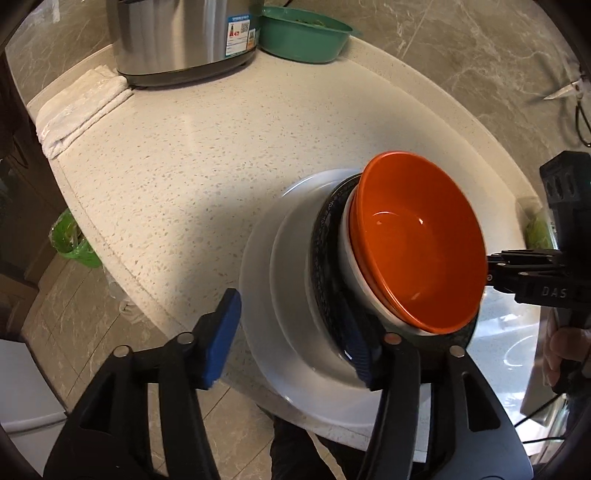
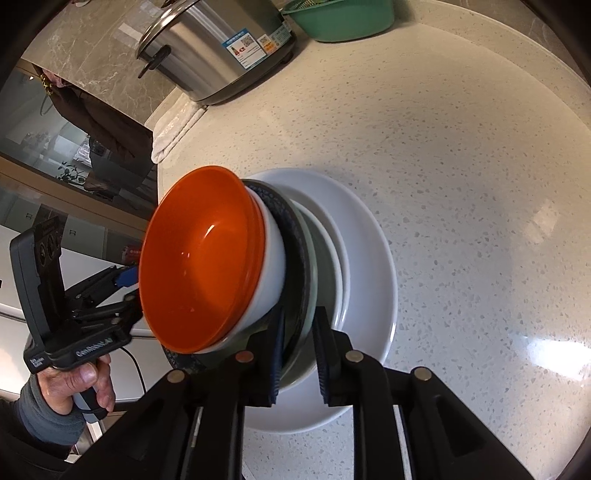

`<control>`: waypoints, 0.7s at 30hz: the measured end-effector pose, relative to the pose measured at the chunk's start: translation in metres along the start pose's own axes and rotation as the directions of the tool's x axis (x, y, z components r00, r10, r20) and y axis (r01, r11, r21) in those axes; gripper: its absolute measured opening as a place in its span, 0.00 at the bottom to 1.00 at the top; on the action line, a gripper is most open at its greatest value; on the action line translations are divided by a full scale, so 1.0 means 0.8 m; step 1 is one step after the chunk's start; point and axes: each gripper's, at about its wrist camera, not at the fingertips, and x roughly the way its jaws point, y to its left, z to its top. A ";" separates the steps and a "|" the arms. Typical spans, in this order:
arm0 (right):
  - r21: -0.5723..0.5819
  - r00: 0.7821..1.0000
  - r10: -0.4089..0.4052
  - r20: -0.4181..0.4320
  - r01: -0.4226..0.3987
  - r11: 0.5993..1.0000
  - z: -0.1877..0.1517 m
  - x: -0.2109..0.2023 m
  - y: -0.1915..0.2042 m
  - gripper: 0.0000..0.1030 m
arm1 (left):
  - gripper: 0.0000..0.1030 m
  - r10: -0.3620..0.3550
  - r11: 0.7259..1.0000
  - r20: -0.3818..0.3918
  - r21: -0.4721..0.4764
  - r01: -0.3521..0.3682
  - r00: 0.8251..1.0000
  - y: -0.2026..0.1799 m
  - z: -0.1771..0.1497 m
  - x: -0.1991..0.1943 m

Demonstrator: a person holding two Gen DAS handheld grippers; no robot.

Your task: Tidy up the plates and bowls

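The orange bowl (image 1: 417,240) sits on top of the stacked plates (image 2: 369,258) on the counter (image 1: 184,166), so the left gripper (image 1: 291,343) stands open while the right gripper (image 2: 299,354) pinches the dishes' rims to steady them.

A pale speckled stone counter (image 2: 461,155) carries everything; a large white plate (image 2: 373,258) lies flat on it near the front edge, with the stacked dishes on top; at the back stand a steel cooker (image 2: 229,48) and a green basin (image 2: 343,18); a folded white cloth (image 1: 81,107), perhaps a towel, lies beside the cooker.
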 end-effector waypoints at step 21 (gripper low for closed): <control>0.079 0.984 0.050 0.173 -0.065 0.995 -0.049 -0.114 -0.029 1.00 | 1.00 0.017 0.994 0.179 -0.113 0.003 0.984 -0.074 -0.034 -0.154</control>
